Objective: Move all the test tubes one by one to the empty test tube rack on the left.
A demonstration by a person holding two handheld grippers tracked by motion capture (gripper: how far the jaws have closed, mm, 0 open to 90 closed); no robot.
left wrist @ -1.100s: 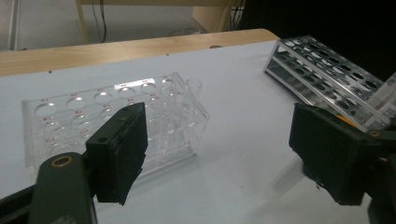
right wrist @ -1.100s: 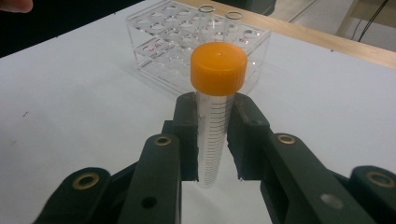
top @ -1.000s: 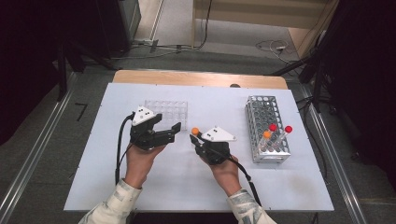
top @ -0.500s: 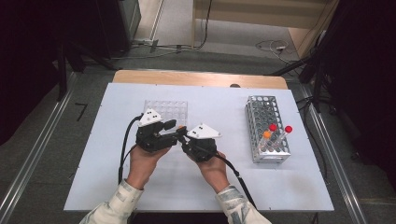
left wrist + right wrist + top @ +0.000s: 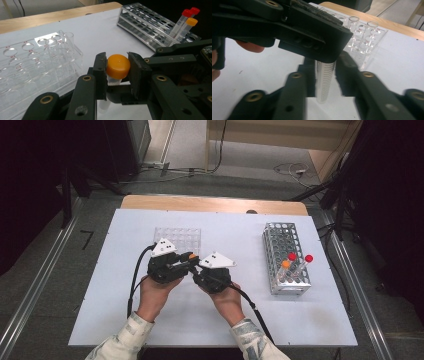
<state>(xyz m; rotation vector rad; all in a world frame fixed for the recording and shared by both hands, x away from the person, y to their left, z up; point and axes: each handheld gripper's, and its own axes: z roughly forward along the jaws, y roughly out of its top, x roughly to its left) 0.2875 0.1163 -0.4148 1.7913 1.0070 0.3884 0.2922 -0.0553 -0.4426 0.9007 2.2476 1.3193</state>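
Note:
A clear tube with an orange cap (image 5: 118, 66) stands upright between both grippers over the middle of the white table (image 5: 125, 330). My left gripper (image 5: 117, 62) has just been closing and is shut on the cap, its pads pressing both sides. In the high view the left gripper (image 5: 186, 261) meets the right gripper (image 5: 196, 272) at the orange cap (image 5: 191, 255). My right gripper (image 5: 325, 67) has just been opening. Its jaws stand slightly apart on either side of the tube's graduated body (image 5: 325, 82). The left gripper's jaw (image 5: 312, 37) crosses above it.
A clear plastic rack (image 5: 177, 236) with a few glass tubes (image 5: 67, 42) lies just behind the grippers. A metal rack (image 5: 280, 237) at the right holds two red-capped tubes (image 5: 308, 258) and an orange-capped tube (image 5: 285, 264). A wooden strip (image 5: 210, 204) borders the far edge.
The two hands came together at the table's middle. The left jaws closed on the orange cap that the right gripper brought over, and the right jaws loosened around the tube.

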